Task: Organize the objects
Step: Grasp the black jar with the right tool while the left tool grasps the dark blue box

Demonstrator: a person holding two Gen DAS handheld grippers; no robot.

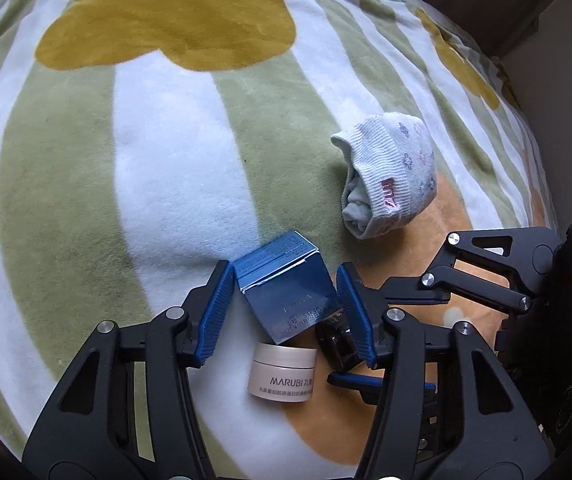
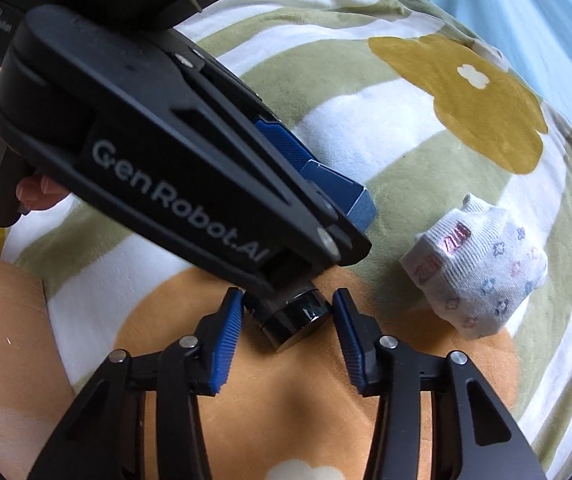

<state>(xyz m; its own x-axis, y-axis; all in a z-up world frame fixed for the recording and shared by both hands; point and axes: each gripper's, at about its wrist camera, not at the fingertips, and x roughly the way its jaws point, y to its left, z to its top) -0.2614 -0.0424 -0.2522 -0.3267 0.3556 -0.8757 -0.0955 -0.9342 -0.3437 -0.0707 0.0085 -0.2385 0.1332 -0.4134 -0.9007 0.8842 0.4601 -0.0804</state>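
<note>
Dark blue carton (image 1: 286, 288) tilted between the spread blue pads of the left gripper (image 1: 283, 296), right gripper (image 2: 288, 318) wide around a glossy black jar (image 2: 296, 320), cream jar (image 1: 281, 374) beside, rolled sock (image 1: 390, 178) apart, striped flower-print blanket (image 1: 125, 160).

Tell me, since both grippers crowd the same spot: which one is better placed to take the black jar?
Right. The right gripper is open with the black jar between its fingers. The left gripper straddles the blue box.

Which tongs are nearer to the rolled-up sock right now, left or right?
Neither clearly. The sock lies ahead and right of the left tongs around the blue box, and ahead-right of the right tongs around the dark jar.
</note>
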